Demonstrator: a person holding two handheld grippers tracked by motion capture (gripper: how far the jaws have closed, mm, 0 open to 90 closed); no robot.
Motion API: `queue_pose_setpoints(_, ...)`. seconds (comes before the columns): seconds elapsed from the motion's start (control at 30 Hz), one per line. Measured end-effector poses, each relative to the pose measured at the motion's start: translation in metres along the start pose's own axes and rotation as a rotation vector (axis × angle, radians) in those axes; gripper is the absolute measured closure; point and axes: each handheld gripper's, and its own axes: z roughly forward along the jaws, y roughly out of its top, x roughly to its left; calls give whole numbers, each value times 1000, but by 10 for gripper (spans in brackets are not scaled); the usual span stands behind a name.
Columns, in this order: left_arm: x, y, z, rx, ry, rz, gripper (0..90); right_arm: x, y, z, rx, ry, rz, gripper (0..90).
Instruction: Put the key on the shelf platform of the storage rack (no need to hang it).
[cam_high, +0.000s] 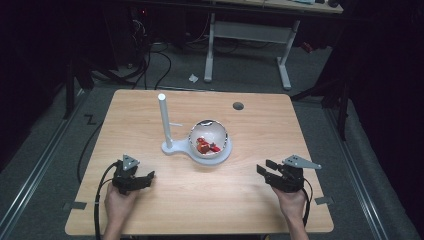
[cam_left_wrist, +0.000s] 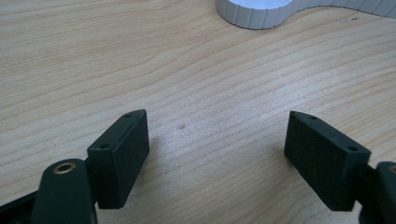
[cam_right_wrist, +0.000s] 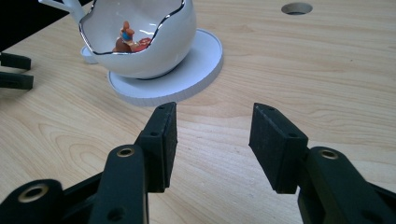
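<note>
A white bowl (cam_high: 210, 137) with a jagged silver rim sits on the round end of a white stand (cam_high: 218, 158) at the table's middle, and small red and orange pieces (cam_right_wrist: 129, 41) lie inside it. A white post (cam_high: 164, 120) rises from the stand's left end. My left gripper (cam_high: 145, 179) rests near the front left, open, with bare wood between its pads (cam_left_wrist: 122, 156). Near the front right my right gripper (cam_high: 264, 167) is open too, nothing between its pads (cam_right_wrist: 161, 142), aimed toward the bowl (cam_right_wrist: 140, 42).
The wooden table (cam_high: 200, 200) has a round cable hole (cam_high: 238, 106) at the back right. The stand's ribbed white base (cam_left_wrist: 261, 11) lies ahead of the left gripper. A white desk frame and cables stand on the grey floor behind.
</note>
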Motion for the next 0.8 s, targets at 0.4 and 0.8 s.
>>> queue_pose_setpoints(0.4,0,0,0,-3,0,-1,224,3,-9,19,38,-18,-37,535)
queue_pose_setpoints(0.8,0,0,0,-3,0,-1,224,2,-18,40,104,-76,-65,544)
